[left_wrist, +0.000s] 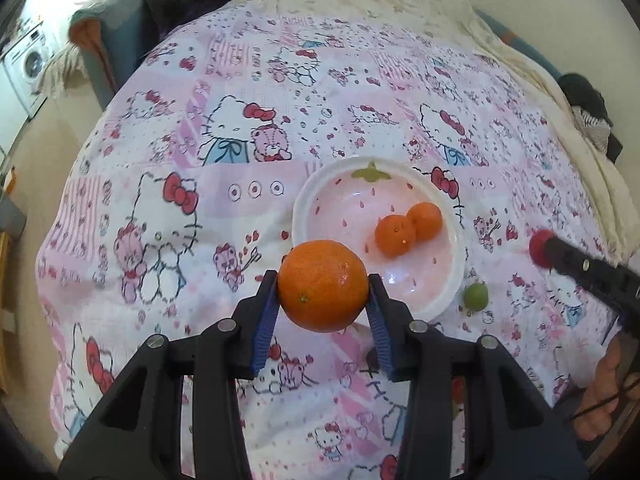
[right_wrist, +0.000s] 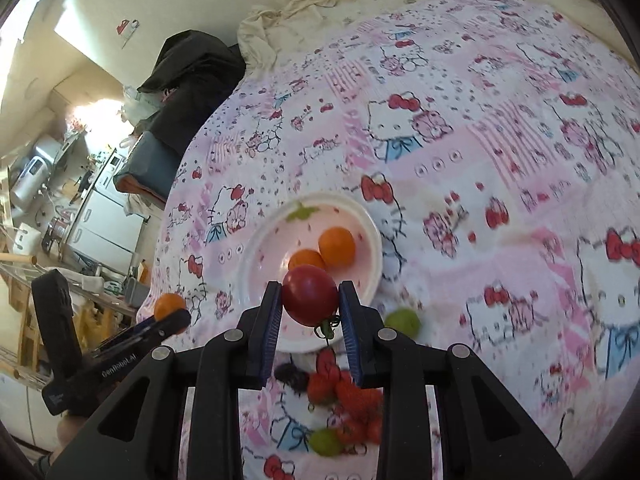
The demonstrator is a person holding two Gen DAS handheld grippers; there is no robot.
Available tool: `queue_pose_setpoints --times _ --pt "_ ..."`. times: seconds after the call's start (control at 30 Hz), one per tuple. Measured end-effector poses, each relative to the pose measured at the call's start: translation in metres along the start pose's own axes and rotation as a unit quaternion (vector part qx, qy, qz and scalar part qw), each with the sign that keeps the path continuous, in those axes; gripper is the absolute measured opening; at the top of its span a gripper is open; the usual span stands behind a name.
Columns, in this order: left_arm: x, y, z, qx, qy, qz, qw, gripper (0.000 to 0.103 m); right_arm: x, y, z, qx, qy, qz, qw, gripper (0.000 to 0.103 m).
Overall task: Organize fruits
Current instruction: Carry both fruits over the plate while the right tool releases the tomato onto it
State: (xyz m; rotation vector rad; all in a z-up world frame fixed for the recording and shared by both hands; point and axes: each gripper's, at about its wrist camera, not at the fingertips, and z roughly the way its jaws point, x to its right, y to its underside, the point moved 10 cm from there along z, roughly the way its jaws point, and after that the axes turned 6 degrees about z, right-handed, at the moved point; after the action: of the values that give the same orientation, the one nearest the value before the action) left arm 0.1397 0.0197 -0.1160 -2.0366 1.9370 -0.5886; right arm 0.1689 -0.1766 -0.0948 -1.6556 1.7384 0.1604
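Observation:
My left gripper (left_wrist: 323,292) is shut on a large orange (left_wrist: 322,285), held just in front of the left rim of a white strawberry-print plate (left_wrist: 320,200). Two small oranges (left_wrist: 408,228) lie in the plate. My right gripper (right_wrist: 310,300) is shut on a red tomato (right_wrist: 310,294) with a green stem, held over the plate's near rim (right_wrist: 256,256). In the left wrist view the right gripper (left_wrist: 548,250) comes in from the right with the tomato (left_wrist: 538,246). In the right wrist view the left gripper (right_wrist: 172,316) with its orange (right_wrist: 168,305) is at the left.
A small green fruit (left_wrist: 476,297) lies by the plate's right rim, also in the right wrist view (right_wrist: 403,320). Strawberries (right_wrist: 344,396), a dark fruit (right_wrist: 294,376) and another green fruit (right_wrist: 326,442) lie under the right gripper. All rest on a Hello Kitty sheet (left_wrist: 200,208). A dark chair (left_wrist: 132,28) stands at the back left.

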Motion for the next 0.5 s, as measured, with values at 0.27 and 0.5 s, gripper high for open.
queue_pose_setpoints --times 0.27,0.5 --pt "-0.015 -0.03 0.019 0.009 -0.007 0.002 0.9999 0.039 -0.007 -0.03 0.035 -0.012 0.004 -0.027 1.0 0.03" --pt "-0.003 -0.054 0.047 0.016 0.02 0.021 0.9994 0.039 -0.01 -0.049 0.073 -0.03 0.002 -0.034 0.999 0.03"
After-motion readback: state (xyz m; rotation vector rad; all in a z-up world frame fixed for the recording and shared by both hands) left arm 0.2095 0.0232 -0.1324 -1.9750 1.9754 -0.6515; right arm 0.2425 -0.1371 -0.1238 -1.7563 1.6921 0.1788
